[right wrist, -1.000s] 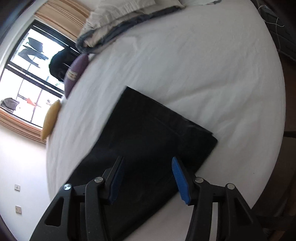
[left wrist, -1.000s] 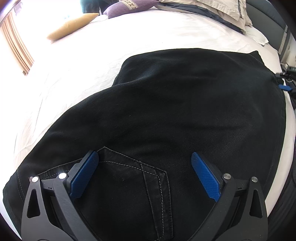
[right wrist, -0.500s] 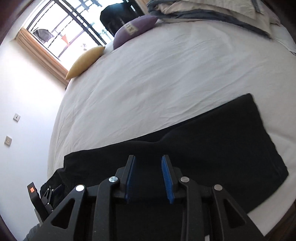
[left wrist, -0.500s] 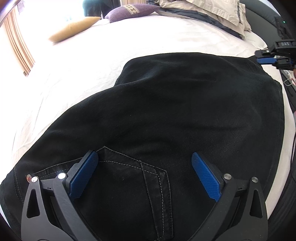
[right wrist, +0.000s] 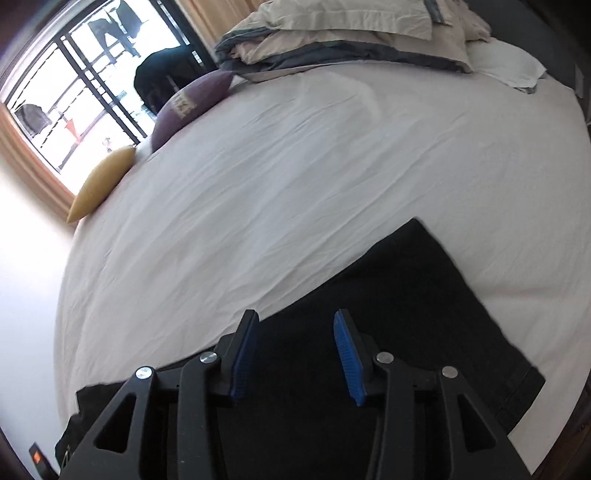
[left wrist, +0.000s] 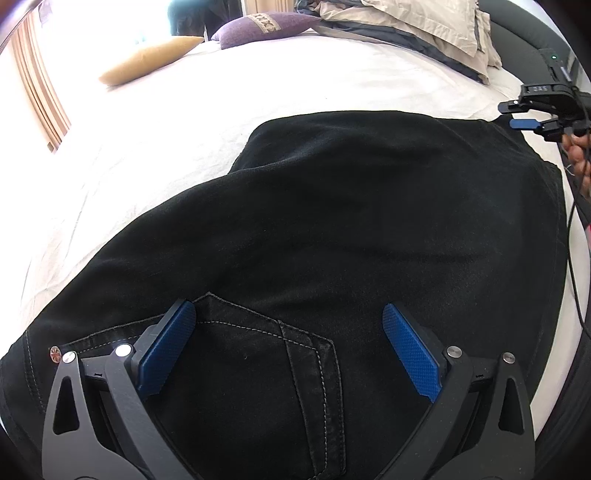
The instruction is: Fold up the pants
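Black pants [left wrist: 332, 221] lie flat on the white bed sheet [left wrist: 184, 110], folded lengthwise, back pocket up. My left gripper [left wrist: 288, 325] is open wide and empty, hovering over the back pocket [left wrist: 266, 354] at the waist end. My right gripper [right wrist: 293, 343] is open and empty above the leg end of the pants [right wrist: 406, 314], near their far edge. It also shows in the left wrist view [left wrist: 532, 114] at the far right, beside the leg hem.
A yellow cushion [left wrist: 147, 64] and a purple cushion [left wrist: 266, 27] lie at the far side of the bed. Piled beige and grey bedding [right wrist: 351, 33] sits at the head. A window [right wrist: 74, 92] is beyond. A cable [left wrist: 570, 258] hangs at the bed's right edge.
My right gripper swung round over the leg end, narrowed its jaws, then opened them again. My left gripper stayed open over the pocket.
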